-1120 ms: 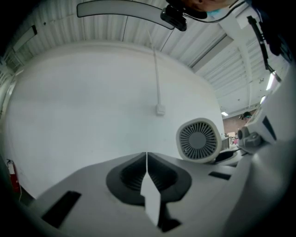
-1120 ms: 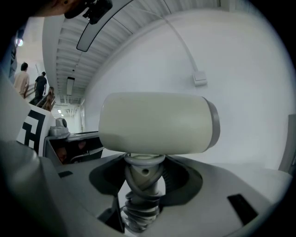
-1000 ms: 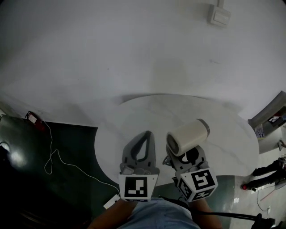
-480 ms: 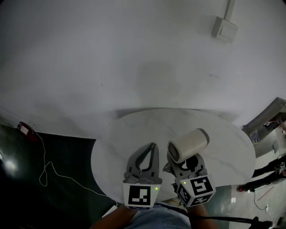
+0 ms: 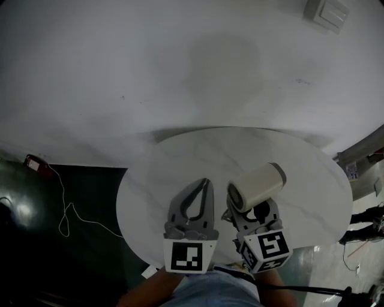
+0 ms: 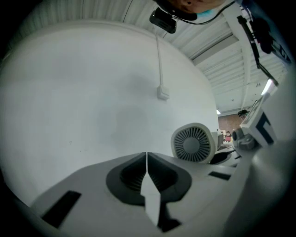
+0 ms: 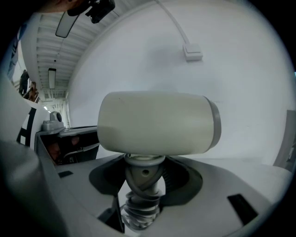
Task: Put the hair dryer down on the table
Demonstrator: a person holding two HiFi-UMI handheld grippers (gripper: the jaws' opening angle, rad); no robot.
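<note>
A cream hair dryer with a grey end ring is held above the round white table. My right gripper is shut on its folded handle; the barrel lies crosswise over the jaws in the right gripper view. My left gripper hangs beside it on the left, shut and empty, its tips meeting in the left gripper view. From there the dryer's rear grille shows to the right. Both grippers hover over the table's near part.
A white wall rises behind the table, with a switch box and conduit high on it. A white cable runs over the dark floor at left to a small red thing. Cables and clutter lie at the right edge.
Both grippers have moved forward over the table and sunk a little, the dryer going with the right one. The jaws of both stay as they were.
</note>
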